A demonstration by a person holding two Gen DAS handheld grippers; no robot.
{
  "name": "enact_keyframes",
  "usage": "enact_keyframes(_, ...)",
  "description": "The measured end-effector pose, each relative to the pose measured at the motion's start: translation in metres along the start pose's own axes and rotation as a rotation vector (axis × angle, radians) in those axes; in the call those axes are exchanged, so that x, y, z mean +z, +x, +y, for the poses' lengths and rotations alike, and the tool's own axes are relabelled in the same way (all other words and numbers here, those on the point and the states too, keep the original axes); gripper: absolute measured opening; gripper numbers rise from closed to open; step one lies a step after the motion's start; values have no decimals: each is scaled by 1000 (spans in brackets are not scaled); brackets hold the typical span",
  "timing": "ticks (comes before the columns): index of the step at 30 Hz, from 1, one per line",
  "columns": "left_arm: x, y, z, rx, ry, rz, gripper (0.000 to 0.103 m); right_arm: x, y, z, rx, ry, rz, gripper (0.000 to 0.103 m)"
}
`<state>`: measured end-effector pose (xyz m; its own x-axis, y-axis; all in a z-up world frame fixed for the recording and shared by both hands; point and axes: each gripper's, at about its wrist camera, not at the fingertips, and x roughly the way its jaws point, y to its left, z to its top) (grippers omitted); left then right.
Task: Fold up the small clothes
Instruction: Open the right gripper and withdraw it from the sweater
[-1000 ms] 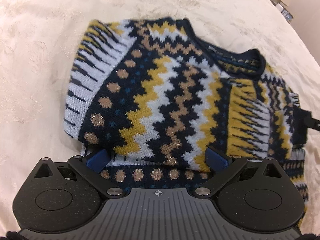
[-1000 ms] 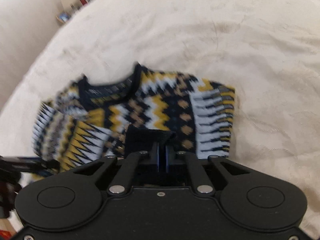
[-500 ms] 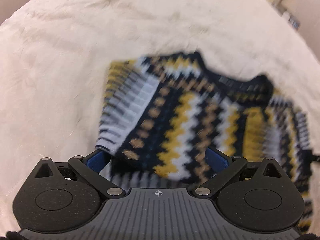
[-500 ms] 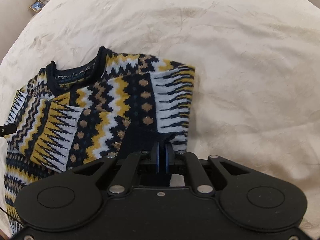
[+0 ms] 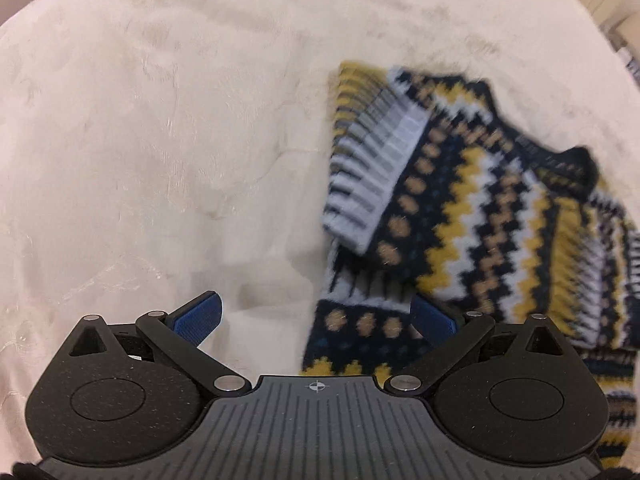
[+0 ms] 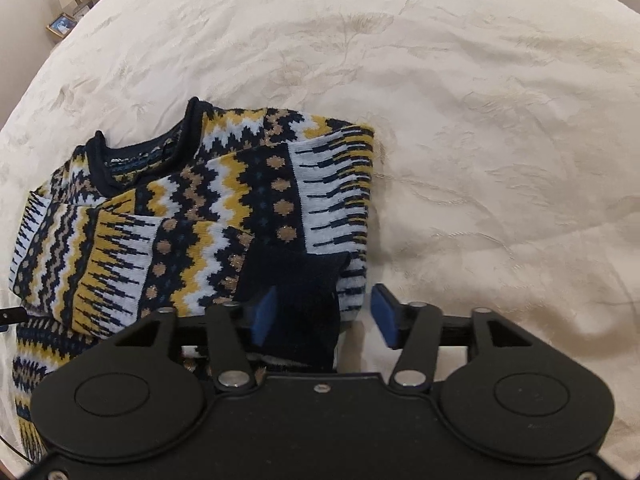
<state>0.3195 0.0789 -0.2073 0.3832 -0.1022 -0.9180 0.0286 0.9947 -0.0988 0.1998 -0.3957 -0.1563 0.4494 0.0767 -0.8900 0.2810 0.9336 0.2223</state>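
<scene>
A small knitted sweater [image 5: 480, 208] in navy, yellow, white and tan zigzags lies folded on a cream bedspread [image 5: 160, 140]. In the left wrist view it fills the right side, blurred. My left gripper [image 5: 316, 312] is open above the sweater's lower left edge, with only its right finger over the knit and nothing held. In the right wrist view the sweater [image 6: 192, 216] lies to the left, collar at the far end. My right gripper [image 6: 324, 304] has its jaws opening. A dark navy cuff [image 6: 304, 320] lies loose between them, beside the left pad and apart from the right pad.
The cream bedspread [image 6: 480, 120] stretches wide to the right of the sweater and beyond it. A framed picture [image 6: 61, 25] and small items stand on furniture past the bed's far left edge.
My left gripper, still open, has slid left off the sweater, which now sits at the right of its view. My right gripper, earlier shut on the dark cuff, has parted its jaws.
</scene>
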Motion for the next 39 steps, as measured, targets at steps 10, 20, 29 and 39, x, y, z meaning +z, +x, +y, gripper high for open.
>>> enact_keyframes(10, 35, 3, -15, 18, 98, -112, 102, -19, -24, 23, 9, -5, -24, 69)
enact_keyframes(20, 46, 38, 6, 50, 91, -12, 103, -53, -37, 46, 0, 10, -31, 73)
enact_keyframes(29, 14, -5, 30, -99, 124, -14, 103, -91, -43, 60, -15, 65, -13, 77)
enact_keyframes(39, -48, -40, 47, -182, 134, 10, 103, -138, -52, 67, -19, 77, 29, 78)
